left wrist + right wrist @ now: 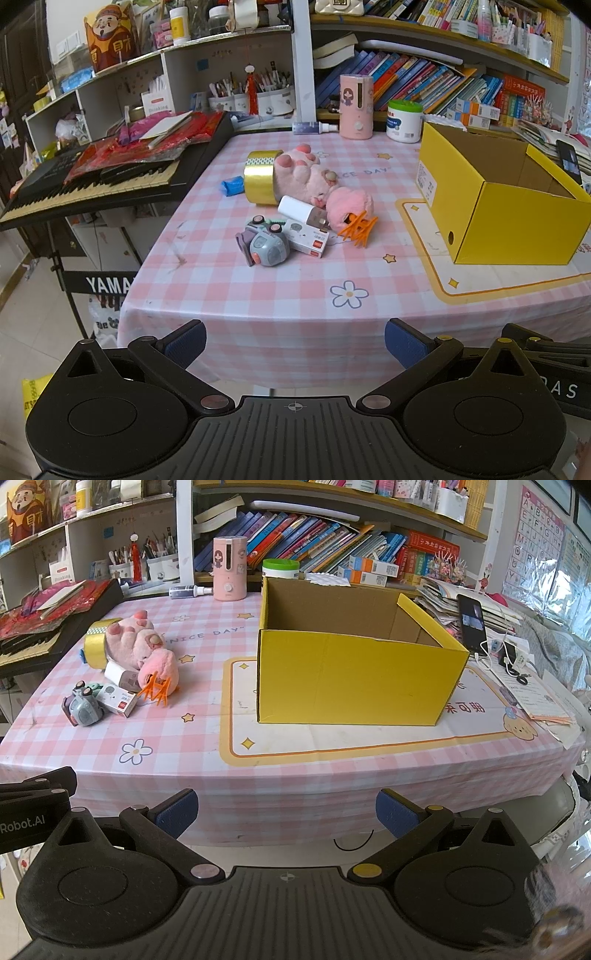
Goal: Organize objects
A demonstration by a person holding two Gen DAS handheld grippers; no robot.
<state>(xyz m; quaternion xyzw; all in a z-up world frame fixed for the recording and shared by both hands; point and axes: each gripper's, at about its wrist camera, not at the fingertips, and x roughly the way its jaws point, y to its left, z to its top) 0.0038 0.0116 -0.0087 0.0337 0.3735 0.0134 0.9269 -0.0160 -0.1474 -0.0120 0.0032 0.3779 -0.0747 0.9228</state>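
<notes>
A pile of small objects lies on the pink checked tablecloth: a gold tape roll (260,177), a pink plush toy (314,177), a pink fluffy ball with orange feet (351,208), a white cylinder (301,210), a small white box (308,238), a grey toy camera (266,245) and a blue item (232,184). An open yellow cardboard box (354,672) stands to their right, empty as far as I see. My left gripper (295,345) and right gripper (286,814) are both open and empty, held off the table's front edge.
A keyboard (92,181) piled with red papers juts in at the table's left. A pink dispenser (229,568), a spray bottle (190,590) and a white tub (280,568) stand at the back. A phone (471,616), cables and papers lie at the right. Shelves of books stand behind.
</notes>
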